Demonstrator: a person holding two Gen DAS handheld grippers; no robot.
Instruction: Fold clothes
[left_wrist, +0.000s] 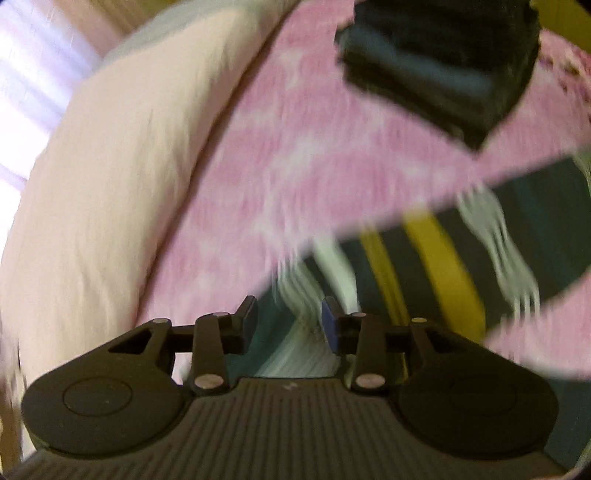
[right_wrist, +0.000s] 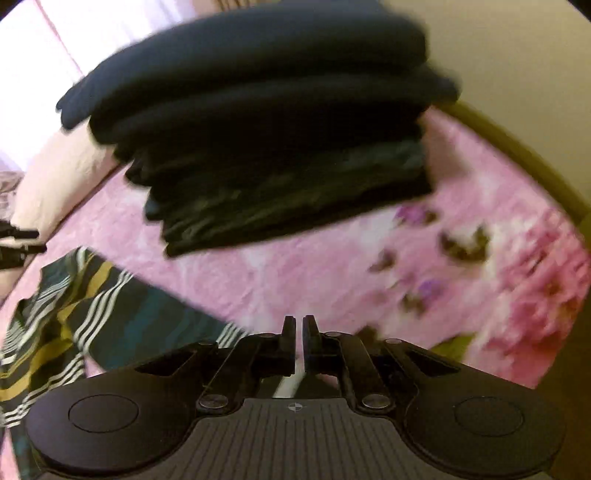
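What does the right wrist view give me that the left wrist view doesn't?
Only the right wrist view shows the right gripper, jaws shut with nothing visibly between them, the purple and brown flower print on the bedspread, and the stack's separate layers. Only the left wrist view shows the left gripper, jaws parted with nothing between them. Both show the dark folded stack, the striped garment, the pink bedspread and the cream pillow.

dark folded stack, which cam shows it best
The right wrist view: the dark folded stack fills its upper half, layers visible, resting on the pink bedspread. The left wrist view catches it only small, blurred, at the top right corner.
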